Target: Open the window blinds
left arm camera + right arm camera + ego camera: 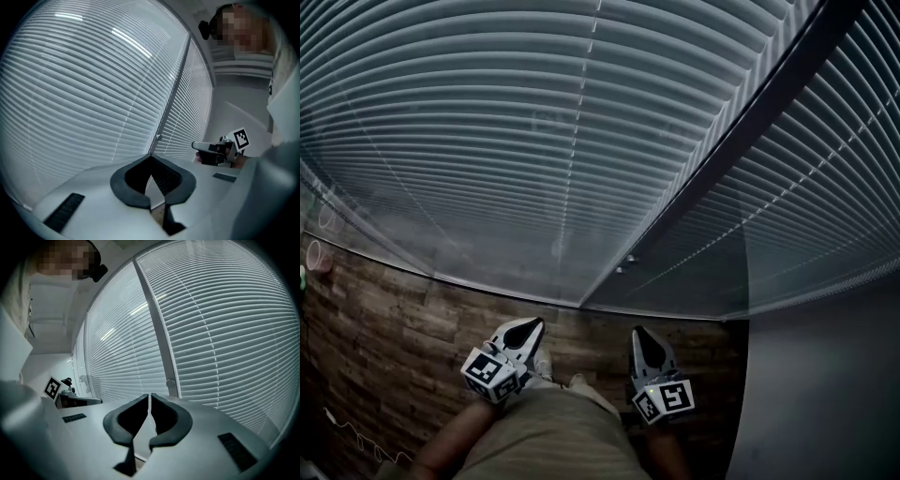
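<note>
Blinds [534, 141] closed, slats flat, covering window ahead on both sides of dark frame post [741, 131]. Left gripper [532, 323] low, well short of slats, jaw tips pressed together, nothing between. Right gripper [639, 332] same: tips together, empty. Tilt wand or pull cord not identifiable; small knob [624, 263] at post foot. Advice: locate control first, spread jaws before reaching, pinch control only. Thin slats probably bend easily.

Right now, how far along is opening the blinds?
Done: nothing; the blinds hang fully down, slats closed over the glass. In hand: nothing; the left hand-held gripper and right hand-held gripper are shut and empty, held low facing the window. Left: everything, find a cord or wand (none clearly visible) and open the slats.
</note>
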Demonstrator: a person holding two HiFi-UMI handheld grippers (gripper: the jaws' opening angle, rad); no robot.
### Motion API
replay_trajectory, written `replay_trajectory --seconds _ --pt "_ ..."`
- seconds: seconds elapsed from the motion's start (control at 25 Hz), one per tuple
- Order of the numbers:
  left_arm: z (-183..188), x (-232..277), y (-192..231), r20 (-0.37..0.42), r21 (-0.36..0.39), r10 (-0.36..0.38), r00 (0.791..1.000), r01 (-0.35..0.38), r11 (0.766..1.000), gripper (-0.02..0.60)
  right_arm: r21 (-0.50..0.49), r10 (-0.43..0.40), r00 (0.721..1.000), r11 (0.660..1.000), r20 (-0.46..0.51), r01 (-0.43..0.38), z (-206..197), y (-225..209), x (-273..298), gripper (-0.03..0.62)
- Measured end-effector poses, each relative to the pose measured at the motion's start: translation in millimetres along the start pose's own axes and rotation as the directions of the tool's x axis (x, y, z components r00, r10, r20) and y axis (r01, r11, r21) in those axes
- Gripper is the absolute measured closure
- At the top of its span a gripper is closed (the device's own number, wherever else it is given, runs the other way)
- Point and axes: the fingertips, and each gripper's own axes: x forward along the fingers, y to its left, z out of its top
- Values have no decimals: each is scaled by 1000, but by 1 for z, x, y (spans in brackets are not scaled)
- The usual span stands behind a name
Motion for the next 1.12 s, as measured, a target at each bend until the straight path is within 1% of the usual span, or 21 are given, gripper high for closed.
replay_trajectory --seconds 0.08,0.16,0.4,0.52,0.6,0.68,0.76,0.84,0.96,1.12 --pt "-4 1 7 -10 20 -17 1000 17 1000 566 1 -8 1000 1000 3 8 -2 2 6 588" --pt "-4 3 12 -2 24 -46 999 46 999 566 4 -16 1000 1000 5 16 -6 3 11 588" --pt "2 3 33 -5 26 -64 998 64 998 566 18 -41 999 999 17 40 -11 8 27 588" --pt "3 4 41 -5 11 -74 997 74 997 568 21 -51 998 998 24 51 -13 7 33 588" --pt "0 7 43 -18 14 -74 997 74 997 567 25 -57 998 998 31 56 -10 4 33 588" --pt "-1 9 40 -35 33 -84 996 86 996 566 26 -61 998 998 35 60 -4 1 31 588" --pt "6 11 36 -33 28 -94 995 95 995 566 26 -65 997 998 35 64 0 1 31 588" --pt "2 12 38 -30 18 -101 994 102 995 567 28 -69 997 997 30 68 -6 0 32 588" --pt "-6 14 35 -30 15 -90 995 91 996 567 23 -67 998 997 6 67 -17 -5 29 588" --pt "2 26 34 -33 14 -61 998 62 998 568 42 -37 999 998 -27 38 -20 -18 40 586"
